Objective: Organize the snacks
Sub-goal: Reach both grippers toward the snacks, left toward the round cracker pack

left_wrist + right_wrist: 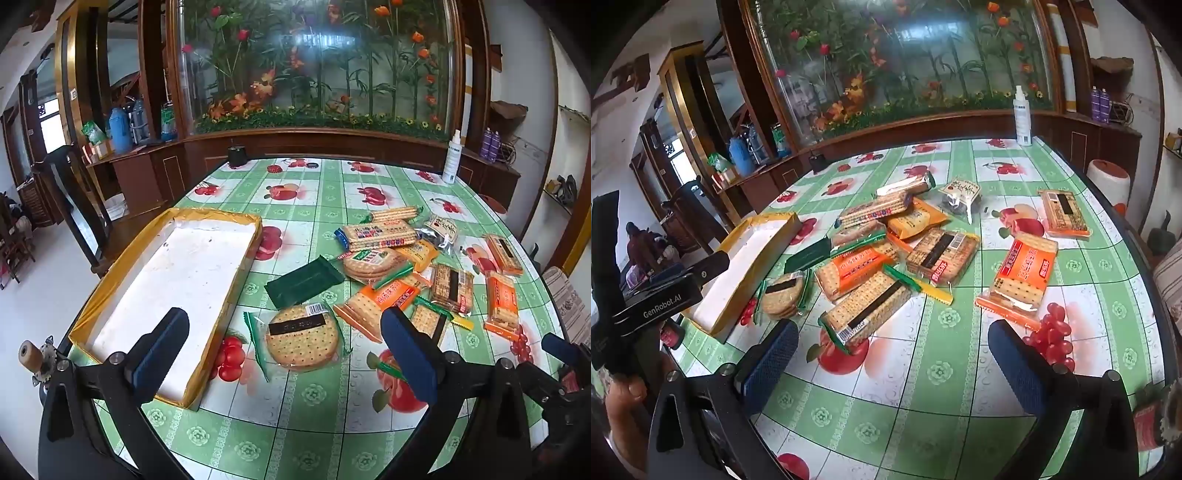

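A shallow gold-edged box [110, 280] with a white floor lies empty at the table's left, also the gold-edged box [738, 284] in the right wrist view. Several cracker packets are heaped mid-table: a round cracker packet [302, 336] nearest my left gripper, a dark green packet [303, 282], orange packets [501, 306]. In the right wrist view a green-ended cracker packet [866, 312] and an orange packet [1019, 280] lie closest. My left gripper [286, 354] hovers open above the round packet and the box's near end. My right gripper [892, 363] stands open over bare tablecloth, nothing between its fingers.
A green checked fruit-print cloth covers the table [295, 424]. A white spray bottle [452, 157] and a small black cup [236, 155] stand at the far edge. A dark chair [74, 206] is left of the table. A person's hand [626, 410] holds the left gripper's handle.
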Motion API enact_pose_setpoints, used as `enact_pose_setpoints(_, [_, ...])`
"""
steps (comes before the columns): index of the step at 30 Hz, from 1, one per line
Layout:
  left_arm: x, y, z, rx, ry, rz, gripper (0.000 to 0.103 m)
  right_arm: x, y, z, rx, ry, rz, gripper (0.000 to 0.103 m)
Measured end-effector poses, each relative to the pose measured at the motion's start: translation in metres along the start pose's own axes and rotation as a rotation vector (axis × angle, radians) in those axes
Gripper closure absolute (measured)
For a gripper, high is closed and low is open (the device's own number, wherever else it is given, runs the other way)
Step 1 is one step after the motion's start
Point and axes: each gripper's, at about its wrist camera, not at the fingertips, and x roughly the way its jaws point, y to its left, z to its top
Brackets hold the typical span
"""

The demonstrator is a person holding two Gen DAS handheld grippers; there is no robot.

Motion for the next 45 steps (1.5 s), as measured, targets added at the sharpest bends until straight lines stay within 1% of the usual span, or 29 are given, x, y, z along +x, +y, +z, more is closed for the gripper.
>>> enact_pose_setpoints(2, [0.005,0.002,-0.002,0.013,0.014,-0.024,0.0,0.002,-0.001,-0.002,0.0,0.01,-0.004,0.0])
enact_pose_setpoints(4, [0.015,0.004,-0.014,0.034,0.041,-0.067,0.0,0.008,0.0,-0.005,-0.003,0.036,-0.015,0.0])
enact_pose_setpoints(6, [0.028,0.008,-0.022,0.058,0.086,-0.137,0.0,0.02,0.004,-0.009,-0.013,0.08,-0.037,0.0])
enact_pose_setpoints(7, [0.032,0.012,-0.026,0.054,0.103,-0.163,0.0,0.021,0.0,-0.009,-0.003,0.089,-0.035,0.0])
enact_pose_setpoints(9, [0.043,0.01,-0.034,0.047,0.137,-0.183,0.0,0.025,0.0,-0.012,0.001,0.097,-0.043,0.0])
enact_pose_setpoints(11, [0.05,0.006,-0.039,0.04,0.171,-0.222,0.0,0.031,-0.002,-0.011,0.011,0.115,-0.052,0.0])
enact_pose_setpoints(13, [0.055,-0.003,-0.043,0.059,0.193,-0.237,0.0,0.033,-0.003,-0.01,0.014,0.12,-0.048,0.0])
enact_pose_setpoints(17, [0.062,-0.016,-0.047,0.117,0.221,-0.228,0.0,0.036,0.002,-0.009,-0.005,0.118,-0.051,0.0])
enact_pose_setpoints(20, [0.067,-0.018,-0.047,0.109,0.251,-0.198,0.0,0.031,-0.002,-0.006,-0.024,0.093,-0.088,0.0])
enact_pose_setpoints(22, [0.071,-0.018,-0.046,0.1,0.261,-0.167,0.0,0.022,-0.015,-0.004,-0.004,0.067,-0.123,0.0])
enact_pose_setpoints(24, [0.074,-0.012,-0.044,0.079,0.262,-0.149,0.0,0.012,-0.038,0.0,0.04,0.038,-0.171,0.0])
enact_pose_setpoints(25, [0.075,-0.009,-0.044,0.064,0.266,-0.145,0.0,0.007,-0.056,0.002,0.082,0.032,-0.198,0.0])
enact_pose_setpoints(28, [0.083,0.001,-0.044,0.012,0.279,-0.156,0.0,0.0,-0.086,0.002,0.157,0.024,-0.238,0.0])
enact_pose_setpoints(30, [0.088,0.007,-0.043,-0.023,0.299,-0.173,0.0,0.003,-0.104,0.003,0.194,0.035,-0.261,0.0])
enact_pose_setpoints(32, [0.092,0.01,-0.042,-0.057,0.322,-0.206,0.0,0.008,-0.109,0.002,0.198,0.042,-0.262,0.0])
enact_pose_setpoints(35, [0.095,0.01,-0.04,-0.084,0.333,-0.227,0.0,0.015,-0.105,0.003,0.186,0.042,-0.26,0.0])
enact_pose_setpoints(37, [0.097,0.007,-0.038,-0.076,0.335,-0.2,0.0,0.017,-0.101,0.003,0.179,0.041,-0.247,0.0])
enact_pose_setpoints(40, [0.101,-0.001,-0.035,-0.045,0.331,-0.11,0.0,0.021,-0.096,0.005,0.167,0.034,-0.229,0.0])
enact_pose_setpoints(43, [0.108,-0.004,-0.032,-0.043,0.332,-0.066,0.0,0.027,-0.098,0.007,0.171,0.04,-0.196,0.0])
enact_pose_setpoints(45, [0.114,-0.004,-0.029,-0.055,0.336,-0.046,0.0,0.03,-0.098,0.008,0.167,0.044,-0.199,0.0])
